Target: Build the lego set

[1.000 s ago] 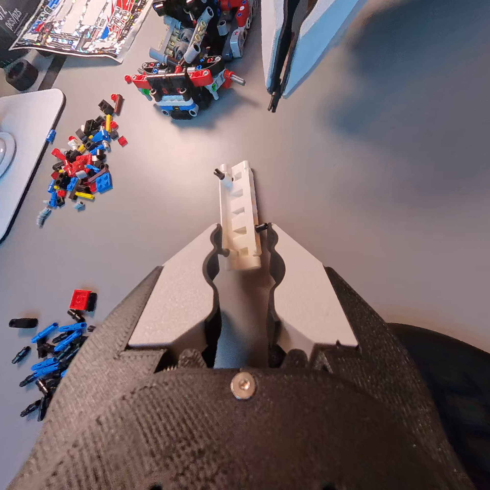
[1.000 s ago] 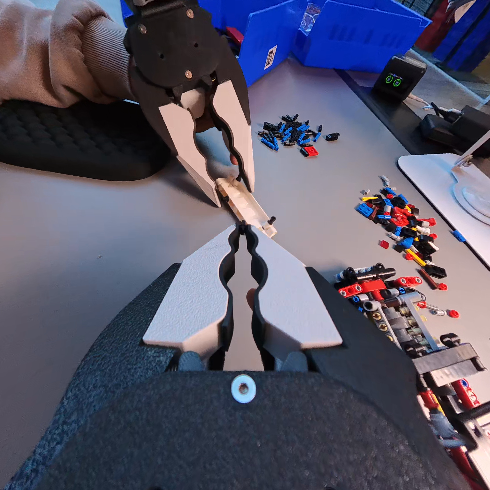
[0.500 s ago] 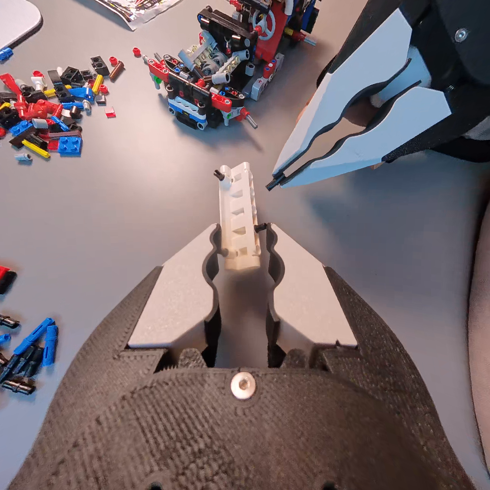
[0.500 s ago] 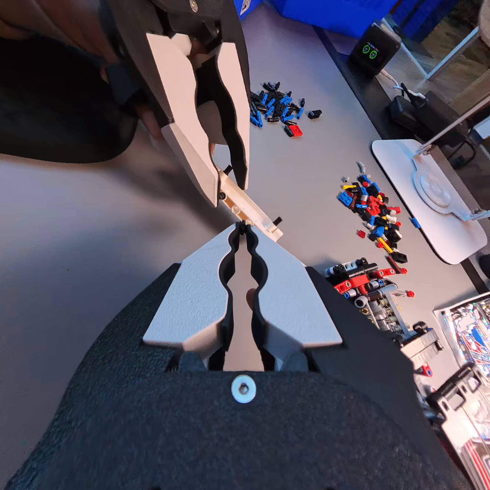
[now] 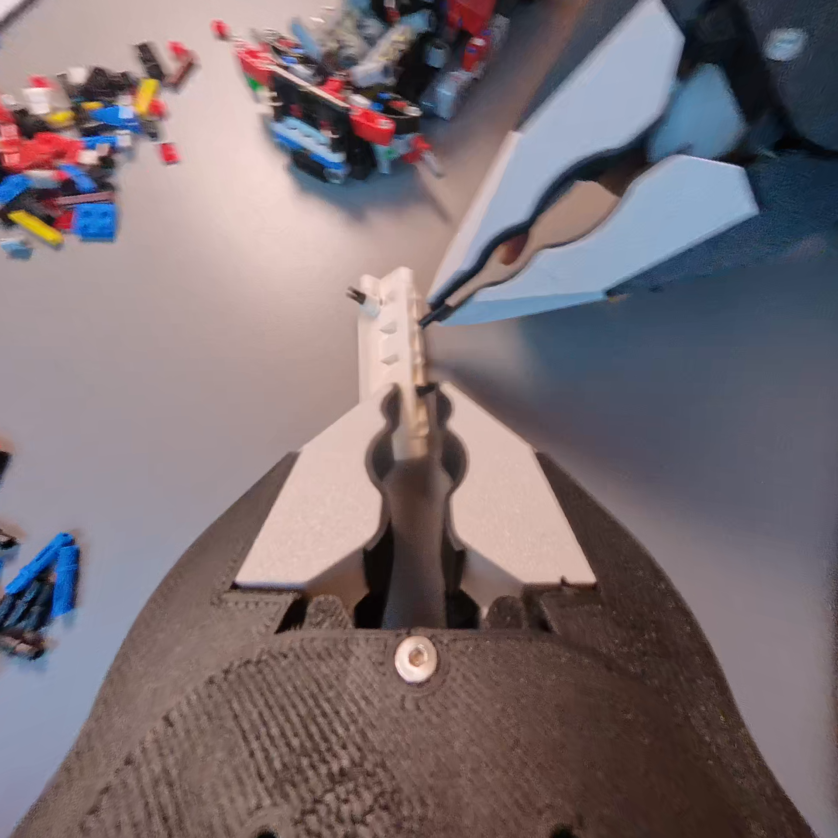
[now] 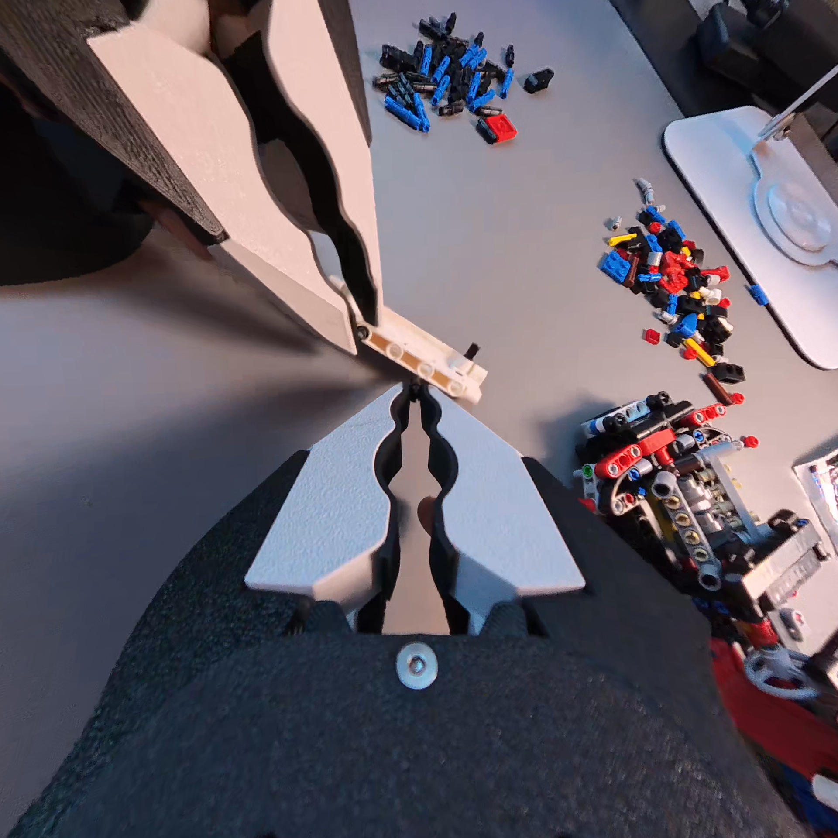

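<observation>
White and ridged with a row of round holes, a long plastic lego beam point(image 5: 391, 335) juts forward from the left gripper point(image 5: 410, 399), whose grey fingers pinch its near end and hold it above the grey table point(image 5: 226, 344). A small black pin point(image 6: 471, 350) stands up near the beam's far end. The right gripper point(image 6: 413, 391) has its fingertips pressed together on a tiny black peg point(image 5: 426, 319), and that peg touches the side of the beam. To the right in the right wrist view sits the partly built red, black and grey lego vehicle point(image 6: 671, 489). Beyond it lies a heap of mixed red, blue, black and yellow loose pieces point(image 6: 675, 281), and farther off a cluster of blue and black pins point(image 6: 449, 81).
</observation>
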